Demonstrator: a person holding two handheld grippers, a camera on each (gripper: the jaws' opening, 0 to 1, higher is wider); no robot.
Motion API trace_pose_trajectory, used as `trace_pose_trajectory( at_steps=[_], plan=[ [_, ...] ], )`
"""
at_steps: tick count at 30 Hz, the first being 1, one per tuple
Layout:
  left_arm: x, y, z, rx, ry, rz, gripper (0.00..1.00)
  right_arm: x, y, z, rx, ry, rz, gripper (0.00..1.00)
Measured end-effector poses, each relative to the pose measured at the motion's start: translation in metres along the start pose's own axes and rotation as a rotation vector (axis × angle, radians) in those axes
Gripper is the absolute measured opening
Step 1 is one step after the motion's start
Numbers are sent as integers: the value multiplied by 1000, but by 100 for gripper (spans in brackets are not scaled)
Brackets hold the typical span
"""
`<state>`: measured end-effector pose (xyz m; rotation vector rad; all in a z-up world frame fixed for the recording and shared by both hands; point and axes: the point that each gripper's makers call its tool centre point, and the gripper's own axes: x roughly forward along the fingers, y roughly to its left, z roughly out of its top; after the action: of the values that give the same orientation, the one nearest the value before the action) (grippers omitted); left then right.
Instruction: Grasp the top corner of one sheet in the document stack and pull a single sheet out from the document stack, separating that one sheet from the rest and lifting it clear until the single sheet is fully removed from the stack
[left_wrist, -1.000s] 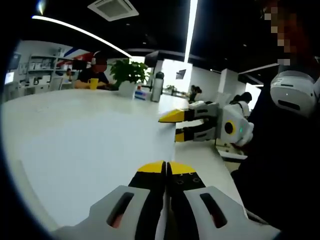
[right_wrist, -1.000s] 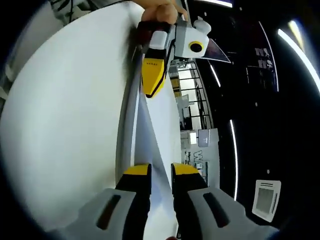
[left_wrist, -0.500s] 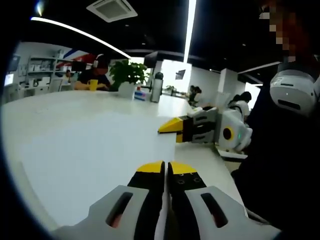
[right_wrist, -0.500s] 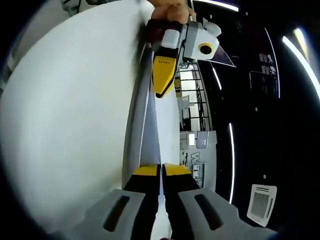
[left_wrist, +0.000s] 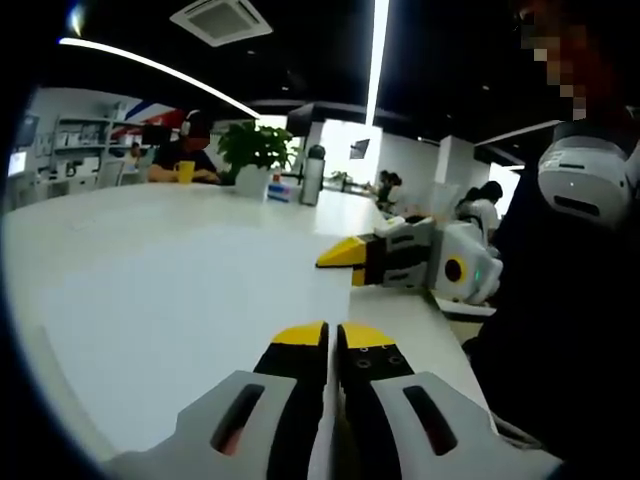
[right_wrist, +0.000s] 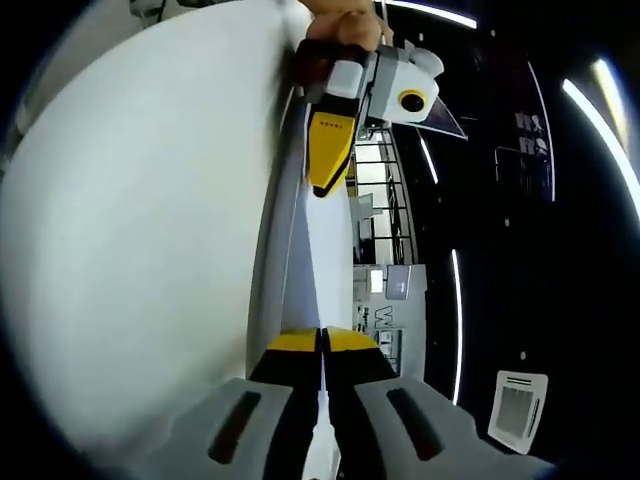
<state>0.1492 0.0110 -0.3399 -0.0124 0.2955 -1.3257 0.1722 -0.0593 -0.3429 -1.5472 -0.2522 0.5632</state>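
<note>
The white document stack (left_wrist: 180, 290) lies flat on a white table (left_wrist: 410, 315). In the left gripper view my left gripper (left_wrist: 330, 337) is shut, with a white paper edge showing between its jaws at the stack's near edge. My right gripper (left_wrist: 345, 257) comes in from the right, its yellow tips together at the same edge. In the right gripper view my right gripper (right_wrist: 321, 340) is shut on the edge of a sheet (right_wrist: 150, 220). A grey gap (right_wrist: 268, 260) runs beside that edge up to the left gripper (right_wrist: 330, 160), which a hand (right_wrist: 345, 22) holds.
The person holding the grippers stands close on the right (left_wrist: 570, 320). At the table's far end sit a potted plant (left_wrist: 255, 148), a bottle (left_wrist: 314, 172) and a yellow mug (left_wrist: 187, 167) beside a seated person (left_wrist: 190, 140).
One second ago my right gripper's jaws stood apart around the sheet's edge; they have since shut on it. The left gripper has stayed shut in place.
</note>
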Motion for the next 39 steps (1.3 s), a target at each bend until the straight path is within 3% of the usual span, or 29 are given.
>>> trace_pose_trajectory(
  at_steps=[5,11,21,26,31,34,37,39],
  plan=[
    [0,-1,0,8,0,-4,8,0,-1,0,24,-9,-3,2],
    [0,-1,0,4,0,-8,7,-2,-1,1,14,-37,-57,2],
    [0,0,0,10,1,-3,7,-2,-2,1,49,-46,-58,1],
    [2,0,-3,10,35,8,7,-2,-1,1,49,-48,-53,1],
    [2,-3,-4,0,41,15,13,-2,0,2,56,-52,-28,1],
    [3,-9,-8,74,75,37,20,-3,1,2,47,-52,-18,1],
    [2,-9,-7,70,86,71,23,-2,2,3,33,-45,-2,1],
    [-3,-5,-6,111,89,119,25,-3,2,3,31,-45,0,1]
  ],
)
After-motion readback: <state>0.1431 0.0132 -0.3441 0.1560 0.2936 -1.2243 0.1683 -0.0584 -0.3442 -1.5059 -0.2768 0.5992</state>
